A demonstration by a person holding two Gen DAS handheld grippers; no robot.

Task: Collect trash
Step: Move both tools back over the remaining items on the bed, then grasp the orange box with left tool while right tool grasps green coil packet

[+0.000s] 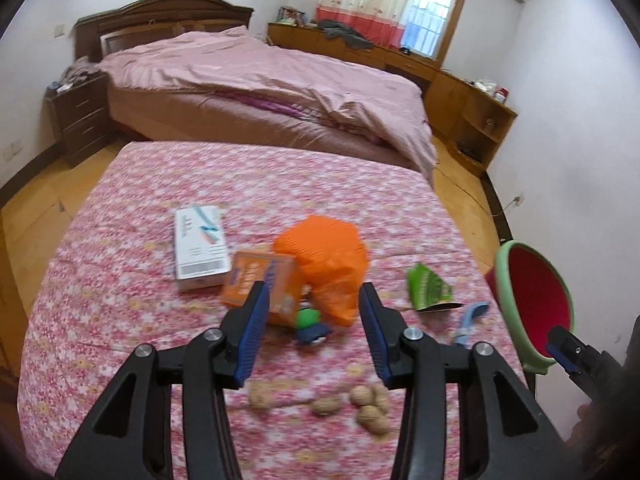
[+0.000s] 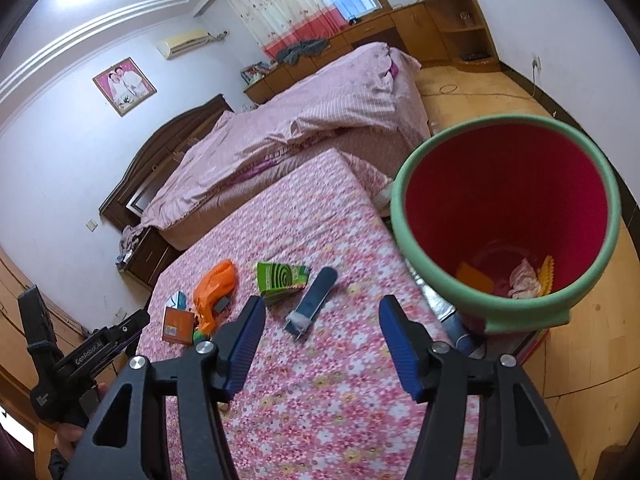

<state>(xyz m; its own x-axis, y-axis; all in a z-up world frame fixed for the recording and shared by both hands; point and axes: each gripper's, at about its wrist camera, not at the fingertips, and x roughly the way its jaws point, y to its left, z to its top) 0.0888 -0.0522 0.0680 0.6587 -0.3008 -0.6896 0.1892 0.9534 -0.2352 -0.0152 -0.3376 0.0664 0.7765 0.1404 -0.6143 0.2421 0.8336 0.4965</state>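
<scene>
Trash lies on a pink flowered tabletop (image 1: 132,340): a white box (image 1: 199,248), an orange box (image 1: 256,280), an orange plastic bag (image 1: 328,264), a green wrapper (image 1: 426,286), a blue strip-shaped item (image 1: 470,320) and several walnuts (image 1: 368,404). My left gripper (image 1: 313,286) hovers open over the near side of the pile and holds nothing. My right gripper (image 2: 323,300) is open and empty above the table, short of the blue item (image 2: 314,300) and green wrapper (image 2: 280,276). A red bin with a green rim (image 2: 404,200) stands off the table's right edge with a few scraps inside.
A small green and blue object (image 1: 310,320) sits under the orange bag. A bed with a pink cover (image 1: 260,80) stands just beyond the table. Wooden cabinets (image 1: 472,104) line the far wall. Wooden floor (image 2: 592,320) surrounds the bin.
</scene>
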